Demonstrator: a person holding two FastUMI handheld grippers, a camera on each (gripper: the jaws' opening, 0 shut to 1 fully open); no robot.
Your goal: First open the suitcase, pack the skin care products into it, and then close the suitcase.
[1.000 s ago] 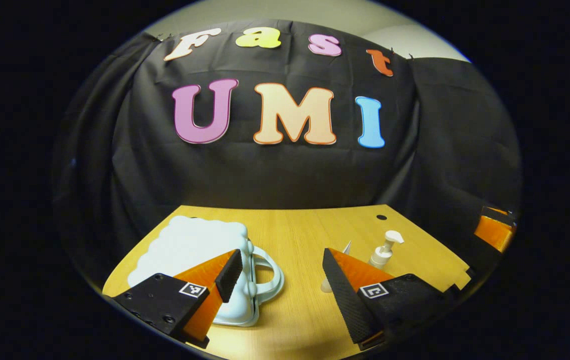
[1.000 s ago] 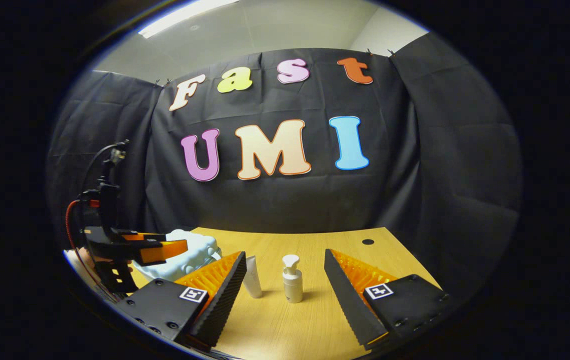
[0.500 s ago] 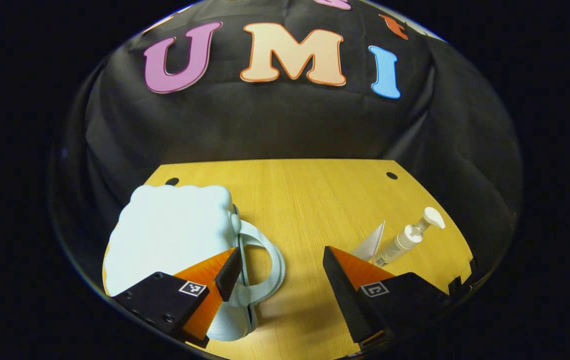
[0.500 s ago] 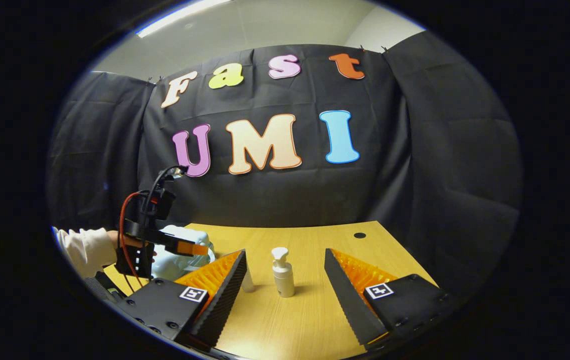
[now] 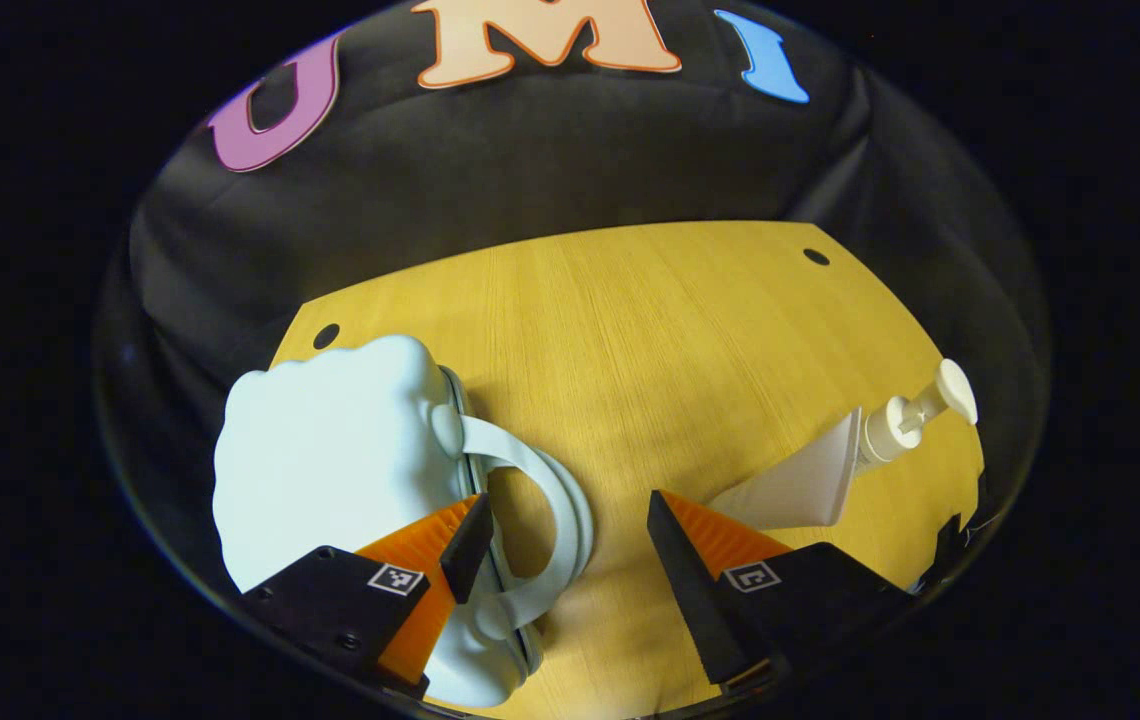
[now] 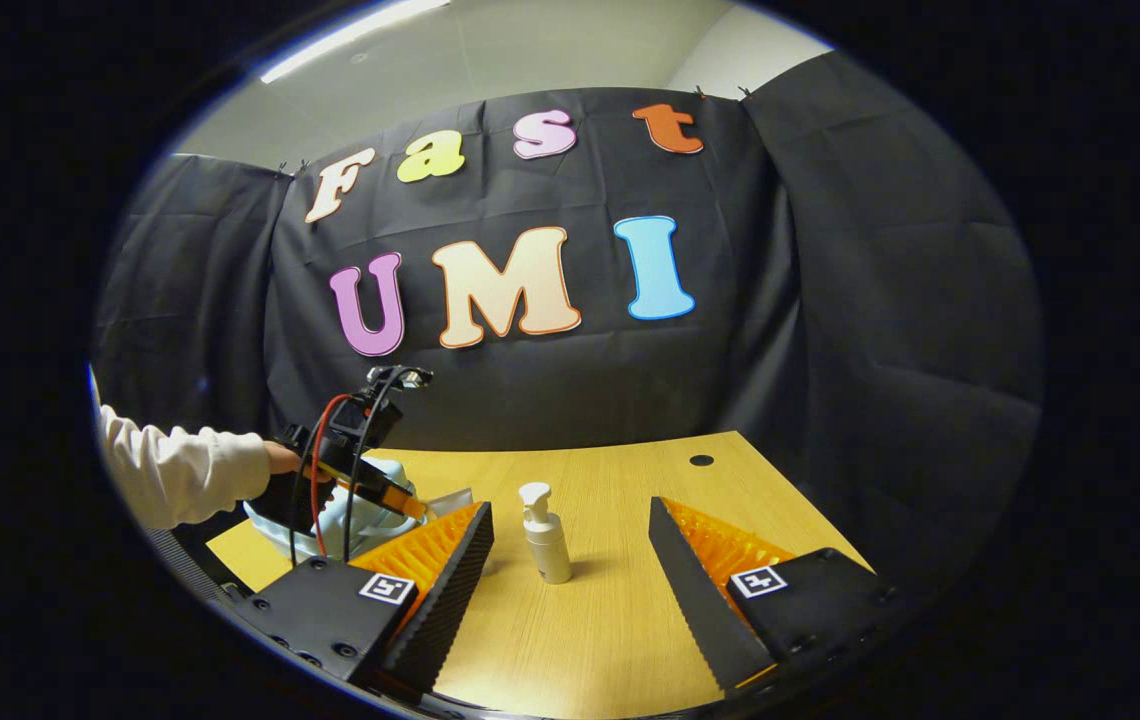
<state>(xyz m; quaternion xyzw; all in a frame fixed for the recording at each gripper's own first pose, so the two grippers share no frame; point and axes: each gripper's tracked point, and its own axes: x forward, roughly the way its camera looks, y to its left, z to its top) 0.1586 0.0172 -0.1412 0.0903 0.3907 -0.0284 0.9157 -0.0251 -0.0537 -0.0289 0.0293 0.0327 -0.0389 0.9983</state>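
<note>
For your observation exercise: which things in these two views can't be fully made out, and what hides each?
- Suitcase, left gripper view: near end hidden by a finger of the left gripper.
- Tube, same view: lower end behind the other finger.
- Suitcase, right gripper view: mostly behind the left gripper and a finger of the right gripper.
- Sleeve: cut by the edge.

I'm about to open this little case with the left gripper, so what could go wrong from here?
The suitcase is shut and looks light; prying at its handle with the open left gripper alone might slide or lift it rather than open it. The tube and pump bottle stand nearby on the table; a sliding case or a swing of the open right gripper could topple them.
</note>
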